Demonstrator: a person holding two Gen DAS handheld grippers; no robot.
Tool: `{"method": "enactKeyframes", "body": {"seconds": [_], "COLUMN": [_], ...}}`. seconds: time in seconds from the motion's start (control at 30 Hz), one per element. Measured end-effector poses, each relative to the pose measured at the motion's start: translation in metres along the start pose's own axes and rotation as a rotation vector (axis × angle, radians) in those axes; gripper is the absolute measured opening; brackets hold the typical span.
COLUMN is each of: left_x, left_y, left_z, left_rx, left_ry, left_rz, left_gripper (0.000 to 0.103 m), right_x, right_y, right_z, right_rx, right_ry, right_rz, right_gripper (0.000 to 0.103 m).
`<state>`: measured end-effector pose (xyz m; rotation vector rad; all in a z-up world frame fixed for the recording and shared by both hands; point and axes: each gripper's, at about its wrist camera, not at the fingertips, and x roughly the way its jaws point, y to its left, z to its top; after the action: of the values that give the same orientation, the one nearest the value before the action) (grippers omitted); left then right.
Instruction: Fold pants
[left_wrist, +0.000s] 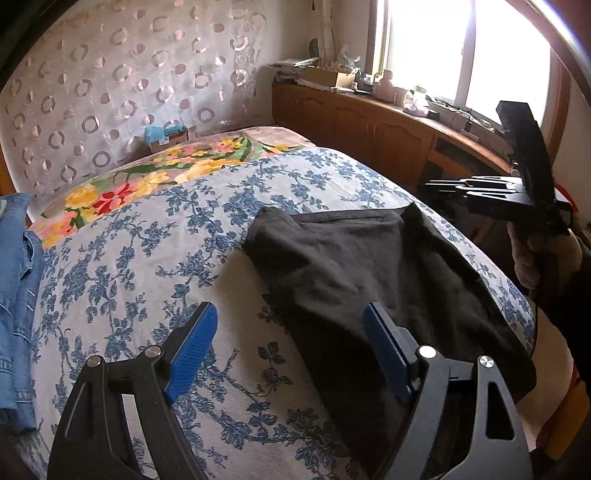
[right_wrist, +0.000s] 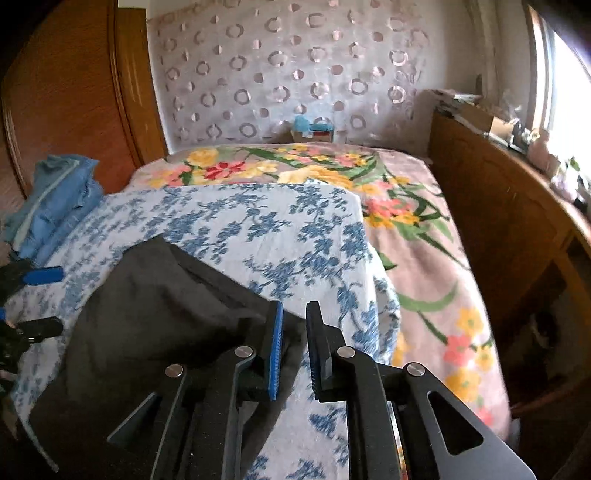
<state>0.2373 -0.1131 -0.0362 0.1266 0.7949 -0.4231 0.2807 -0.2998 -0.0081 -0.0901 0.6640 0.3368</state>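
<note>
Black pants (left_wrist: 351, 258) lie folded on the blue-flowered sheet (left_wrist: 147, 258) of the bed, toward its right edge. My left gripper (left_wrist: 290, 308) hangs open and wide just over the pants' near left edge, with its right finger over the black cloth and its left finger over bare sheet; nothing is between them. A hand holds my right gripper (left_wrist: 511, 109) raised off the pants' right side. In the right wrist view my right gripper (right_wrist: 295, 306) shows a narrow gap with only sheet behind it. The pants (right_wrist: 155, 314) lie just left of its left finger.
A pile of blue jeans (left_wrist: 18, 295) sits at the bed's left side. A bright flowered blanket (right_wrist: 424, 258) covers the far and right parts of the bed. A wooden cabinet (left_wrist: 369, 122) with clutter runs under the window on the right.
</note>
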Motion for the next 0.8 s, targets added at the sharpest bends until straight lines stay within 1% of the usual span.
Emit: {"method": "enactKeyframes", "body": {"seconds": [0.1, 0.17, 0.23, 0.37, 0.4, 0.47, 0.5, 0.53, 0.63, 0.7, 0.8], "left_x": [0.002, 0.003, 0.002, 0.002, 0.003, 0.003, 0.004, 0.004, 0.005, 0.009, 0.015], "left_y": [-0.004, -0.006, -0.009, -0.010, -0.010, -0.010, -0.011, -0.011, -0.010, -0.008, -0.003], "left_z": [0.000, 0.000, 0.000, 0.000, 0.000, 0.000, 0.000, 0.001, 0.000, 0.003, 0.011], "left_rx": [0.003, 0.005, 0.010, 0.008, 0.010, 0.010, 0.010, 0.010, 0.008, 0.005, -0.005], "left_ry": [0.004, 0.005, 0.004, 0.004, 0.003, 0.005, 0.005, 0.007, 0.005, 0.005, 0.010], "left_rz": [-0.002, -0.004, -0.005, -0.005, -0.005, -0.005, -0.005, -0.005, -0.005, -0.009, -0.007], "left_gripper": [0.082, 0.082, 0.082, 0.082, 0.082, 0.082, 0.082, 0.082, 0.082, 0.082, 0.082], "right_x": [-0.005, -0.006, -0.002, 0.007, 0.010, 0.015, 0.017, 0.017, 0.011, 0.007, 0.004], "right_y": [0.005, 0.008, 0.011, 0.014, 0.015, 0.014, 0.010, 0.002, -0.018, -0.024, -0.025], "right_z": [-0.004, -0.007, -0.009, -0.012, -0.011, -0.011, -0.012, -0.012, -0.012, -0.011, -0.012], "right_rx": [-0.006, -0.013, -0.027, -0.069, -0.082, -0.115, -0.111, -0.086, -0.010, 0.014, 0.022], "right_ry": [-0.007, -0.001, 0.012, 0.038, 0.050, 0.070, 0.074, 0.075, 0.054, 0.039, 0.034], "right_rz": [0.020, 0.033, 0.036, 0.012, -0.007, -0.103, -0.161, -0.180, -0.165, -0.117, -0.074], "right_gripper": [0.016, 0.028, 0.033, 0.034, 0.034, 0.034, 0.034, 0.034, 0.034, 0.034, 0.034]}}
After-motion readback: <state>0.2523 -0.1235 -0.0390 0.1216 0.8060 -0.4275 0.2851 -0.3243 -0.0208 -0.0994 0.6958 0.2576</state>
